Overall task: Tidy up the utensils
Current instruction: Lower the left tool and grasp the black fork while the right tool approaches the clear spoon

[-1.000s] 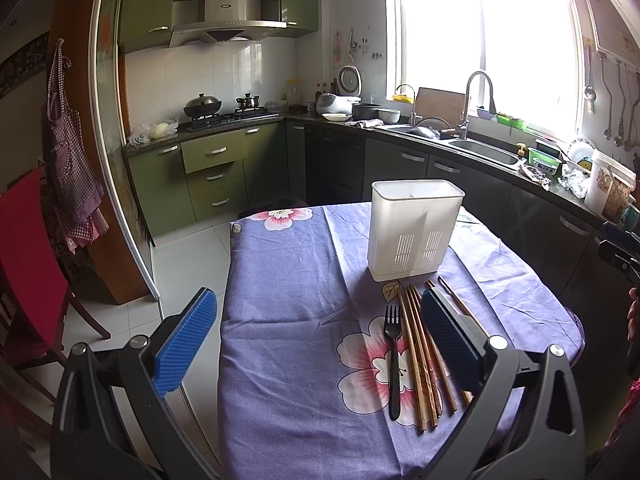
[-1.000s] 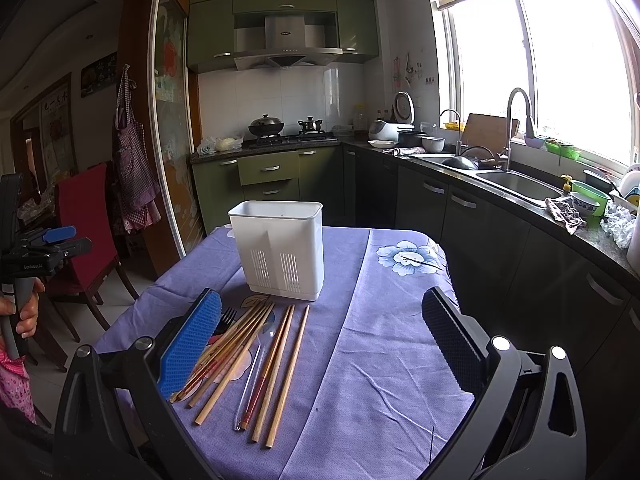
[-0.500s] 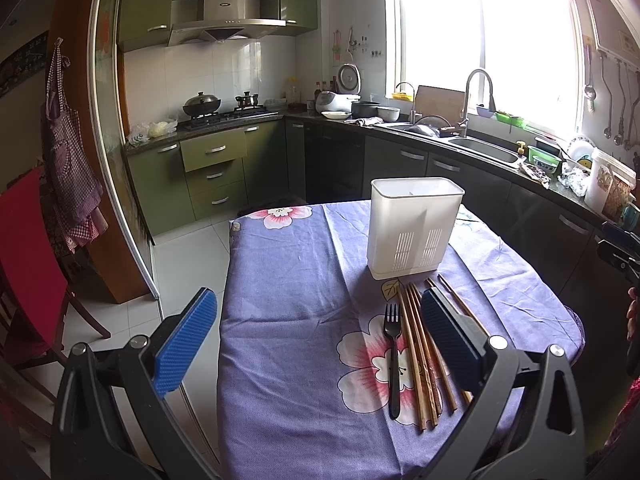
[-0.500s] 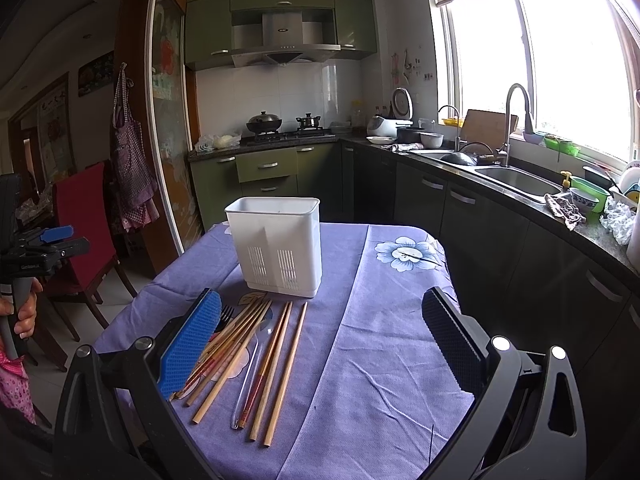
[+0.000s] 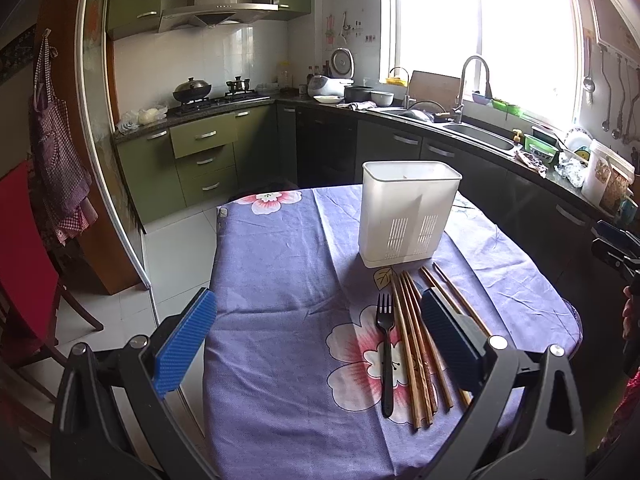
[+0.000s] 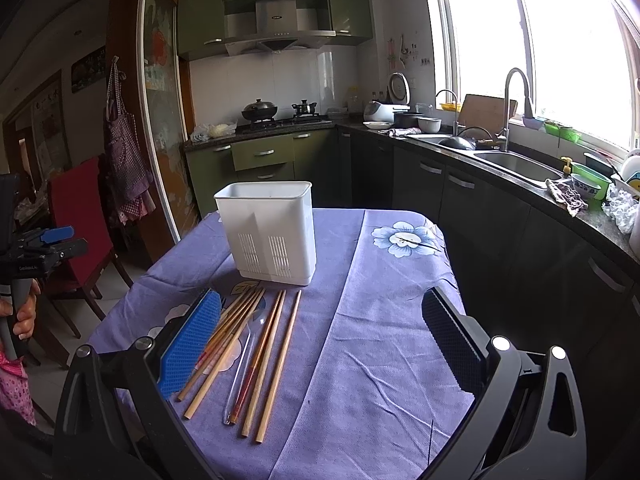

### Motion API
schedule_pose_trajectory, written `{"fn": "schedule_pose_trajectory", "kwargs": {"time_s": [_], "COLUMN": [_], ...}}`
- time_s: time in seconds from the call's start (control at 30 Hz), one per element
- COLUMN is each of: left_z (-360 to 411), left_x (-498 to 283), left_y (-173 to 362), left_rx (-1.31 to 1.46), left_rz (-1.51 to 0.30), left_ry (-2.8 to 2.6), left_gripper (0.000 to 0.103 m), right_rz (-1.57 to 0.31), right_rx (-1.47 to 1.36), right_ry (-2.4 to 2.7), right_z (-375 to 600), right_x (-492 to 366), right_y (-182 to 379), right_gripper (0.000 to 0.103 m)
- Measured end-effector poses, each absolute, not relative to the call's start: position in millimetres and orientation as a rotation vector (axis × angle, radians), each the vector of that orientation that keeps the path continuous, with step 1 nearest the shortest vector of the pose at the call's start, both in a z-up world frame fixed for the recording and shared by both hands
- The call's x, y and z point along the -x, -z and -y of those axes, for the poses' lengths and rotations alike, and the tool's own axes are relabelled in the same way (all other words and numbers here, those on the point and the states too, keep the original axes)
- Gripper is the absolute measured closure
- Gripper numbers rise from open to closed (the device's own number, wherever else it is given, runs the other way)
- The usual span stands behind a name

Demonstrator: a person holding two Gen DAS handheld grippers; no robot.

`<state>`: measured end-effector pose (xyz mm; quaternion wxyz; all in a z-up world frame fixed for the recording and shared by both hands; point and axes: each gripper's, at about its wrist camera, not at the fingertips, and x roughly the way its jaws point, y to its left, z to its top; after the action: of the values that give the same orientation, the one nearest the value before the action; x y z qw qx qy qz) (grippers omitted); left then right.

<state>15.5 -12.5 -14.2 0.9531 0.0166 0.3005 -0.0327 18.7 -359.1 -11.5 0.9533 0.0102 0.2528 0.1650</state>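
Left wrist view: white utensil holder (image 5: 409,216) standing upright on a purple floral tablecloth (image 5: 280,280), utensils lying loose in front of it

Left gripper (image 5: 316,336) hovering above the cloth on the near side of the holder, its jaws spread wide and gripping nothing; a black fork (image 5: 386,354) lying flat just before the holder, tines pointing toward it, with a row of wooden chopsticks (image 5: 414,344) lying beside it on the side nearer the window, partly hidden by the gripper's right finger. Right wrist view: right gripper (image 6: 320,344) likewise hovering before the holder (image 6: 270,232), jaws released and carrying nothing, the chopsticks (image 6: 264,356) fanning out from the holder's base, a clear slender utensil (image 6: 240,376) lying among them, its kind unclear
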Motion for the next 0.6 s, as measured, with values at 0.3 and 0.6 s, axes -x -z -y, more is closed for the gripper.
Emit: {"fn": "schedule_pose_trajectory", "kwargs": {"time_s": [0.3,0.6], "left_z": [13.1,22.4], "left_x": [-46.8,-79.2], "left_y": [27.6,41.4], "left_rx": [-0.011,0.0], "left_rz": [-0.73,-0.877], "left_ry": [0.081,0.128], "left_gripper": [0.006,0.006], "right_rz": [-0.628,-0.77], "right_rx": [-0.027,0.016], "right_ry": [-0.351,-0.416], "right_z": [361.8,345.6], "right_x": [-53.7,-85.4], "right_y": [27.3,36.8], "right_gripper": [0.004,0.004]}}
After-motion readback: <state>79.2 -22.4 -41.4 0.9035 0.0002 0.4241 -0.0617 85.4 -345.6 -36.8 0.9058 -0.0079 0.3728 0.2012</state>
